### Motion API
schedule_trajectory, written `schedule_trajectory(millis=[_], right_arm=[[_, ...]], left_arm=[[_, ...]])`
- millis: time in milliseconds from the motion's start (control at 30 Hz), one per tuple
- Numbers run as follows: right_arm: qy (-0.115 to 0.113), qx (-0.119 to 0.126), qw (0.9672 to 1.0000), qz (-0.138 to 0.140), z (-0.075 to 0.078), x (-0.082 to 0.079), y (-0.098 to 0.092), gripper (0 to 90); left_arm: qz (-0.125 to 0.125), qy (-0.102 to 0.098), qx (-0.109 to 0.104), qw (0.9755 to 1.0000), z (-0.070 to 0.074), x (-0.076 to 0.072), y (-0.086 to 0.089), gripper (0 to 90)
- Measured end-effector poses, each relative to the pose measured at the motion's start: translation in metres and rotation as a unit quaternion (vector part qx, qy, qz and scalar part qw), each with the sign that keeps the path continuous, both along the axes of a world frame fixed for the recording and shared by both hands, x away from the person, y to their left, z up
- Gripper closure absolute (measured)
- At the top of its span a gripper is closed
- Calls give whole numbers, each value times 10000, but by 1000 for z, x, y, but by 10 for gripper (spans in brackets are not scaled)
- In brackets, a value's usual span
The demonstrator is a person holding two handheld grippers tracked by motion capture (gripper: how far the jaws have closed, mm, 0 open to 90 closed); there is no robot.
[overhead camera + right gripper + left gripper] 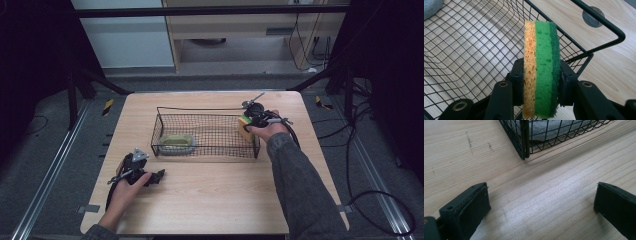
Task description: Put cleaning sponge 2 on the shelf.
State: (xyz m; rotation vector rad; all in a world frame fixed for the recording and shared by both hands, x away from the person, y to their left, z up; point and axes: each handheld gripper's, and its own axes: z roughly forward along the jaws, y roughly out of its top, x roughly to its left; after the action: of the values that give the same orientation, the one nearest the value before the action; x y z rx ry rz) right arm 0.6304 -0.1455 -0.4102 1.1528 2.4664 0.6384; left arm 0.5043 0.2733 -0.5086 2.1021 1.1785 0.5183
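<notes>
A layered sponge (541,67), orange, light green and dark green, stands on edge between the jaws of my right gripper (540,87), which is shut on it. In the high view that gripper (256,120) holds the sponge (245,126) over the right end of the black wire basket (207,109). A pale green-grey cloth (176,142) lies inside the basket's left end, and a corner of it (431,7) appears at the top left of the right gripper view. My left gripper (152,177) rests open on the table in front of the basket's near left corner (524,147), with bare wood between its jaws.
The wooden table (210,195) has free room in front of the basket. A round grey disc (592,17) is set in the tabletop beyond the basket's far right corner. Dark floor with rails and cables surrounds the table.
</notes>
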Motion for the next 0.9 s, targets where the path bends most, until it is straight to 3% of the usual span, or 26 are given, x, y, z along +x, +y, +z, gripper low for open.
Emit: schedule_trajectory(millis=[533,900], right_arm=[[-54,34,10000,-18,8,-4,-1,582],[-164,105,9998,61,21,-12,-2,615]], left_arm=[[-4,3,2,10000,0,0,0,0],[-4,2,3,10000,0,0,0,0]])
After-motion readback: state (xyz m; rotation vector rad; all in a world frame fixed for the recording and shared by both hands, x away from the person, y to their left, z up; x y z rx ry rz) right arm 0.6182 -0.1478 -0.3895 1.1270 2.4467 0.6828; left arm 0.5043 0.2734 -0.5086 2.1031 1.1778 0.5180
